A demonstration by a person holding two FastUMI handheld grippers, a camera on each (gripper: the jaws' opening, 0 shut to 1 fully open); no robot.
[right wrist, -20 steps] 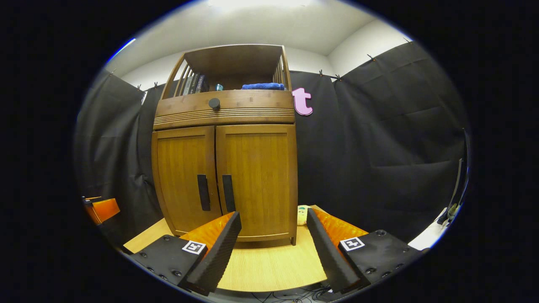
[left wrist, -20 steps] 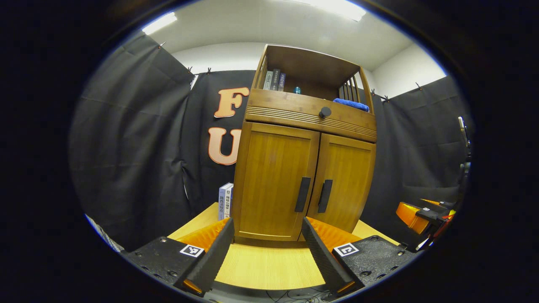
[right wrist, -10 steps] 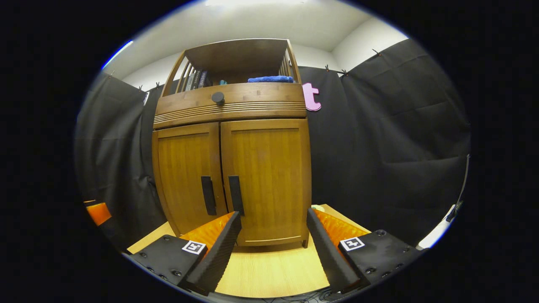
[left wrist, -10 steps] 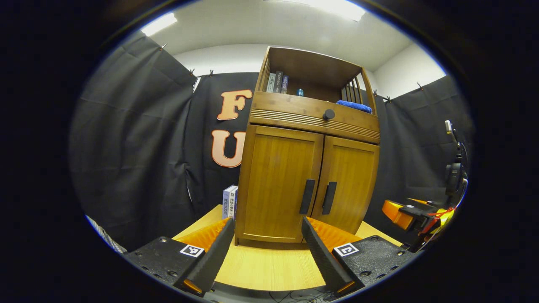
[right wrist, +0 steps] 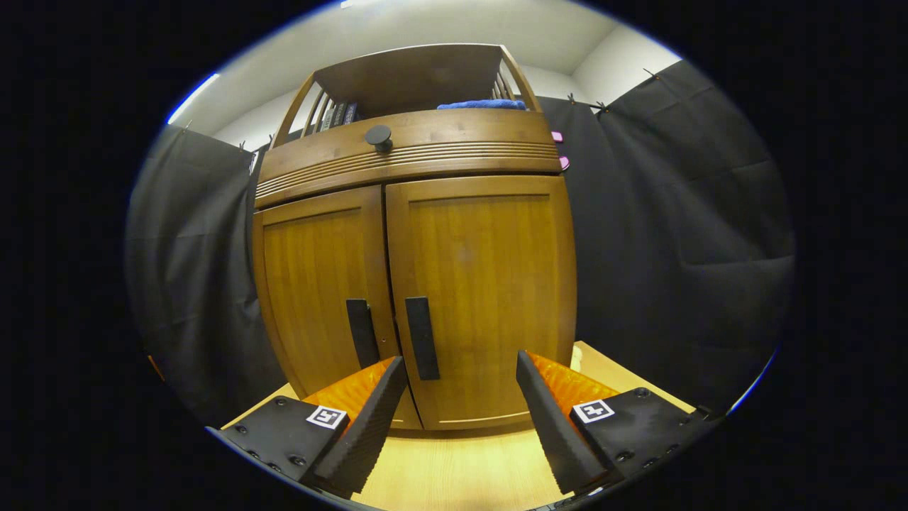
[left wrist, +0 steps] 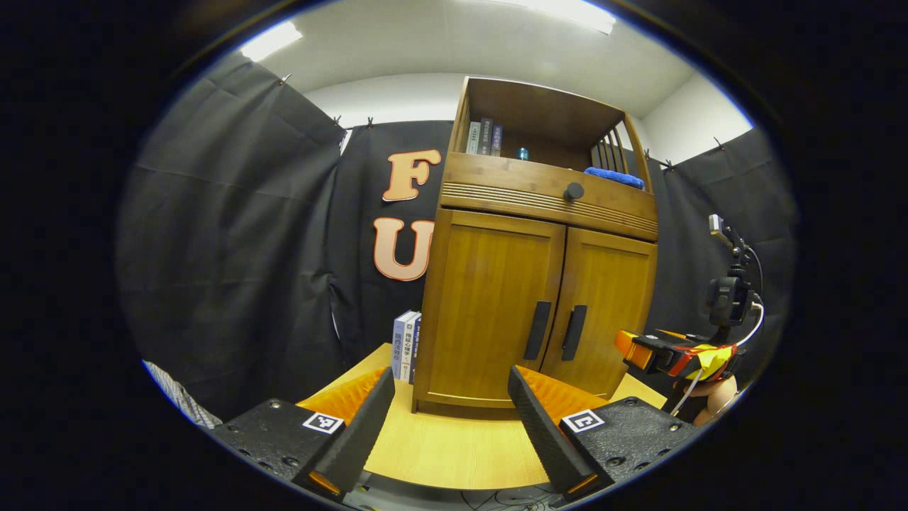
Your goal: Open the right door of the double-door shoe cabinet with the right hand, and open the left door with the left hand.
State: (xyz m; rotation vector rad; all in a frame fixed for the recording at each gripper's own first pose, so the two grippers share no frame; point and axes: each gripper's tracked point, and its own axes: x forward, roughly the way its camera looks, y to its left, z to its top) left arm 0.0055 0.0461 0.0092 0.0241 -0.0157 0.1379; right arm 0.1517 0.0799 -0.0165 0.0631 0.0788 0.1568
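Left gripper view adds books (left wrist: 406, 344) beside closed cabinet (left wrist: 528, 298); both grippers (left wrist: 448, 426) (right wrist: 461, 419) gape, seemingly empty.

A pale wooden table (left wrist: 454, 454) carried it all. The cabinet (left wrist: 496, 305) stood square on it, both doors shut, its feet on the boards. Just beside the cabinet's left flank, two books (left wrist: 405, 345) stood upright on the tabletop, spines outward. In the right gripper view the same table (right wrist: 454, 475) ran under the cabinet (right wrist: 440, 284), and a small pale object (right wrist: 576, 358), too hidden to name, sat on the wood at the cabinet's right rear corner. Up top, the cabinet's open shelf (left wrist: 539, 152) held upright books (left wrist: 482, 137), a little blue item (left wrist: 522, 153) and a folded blue cloth (left wrist: 614, 177).
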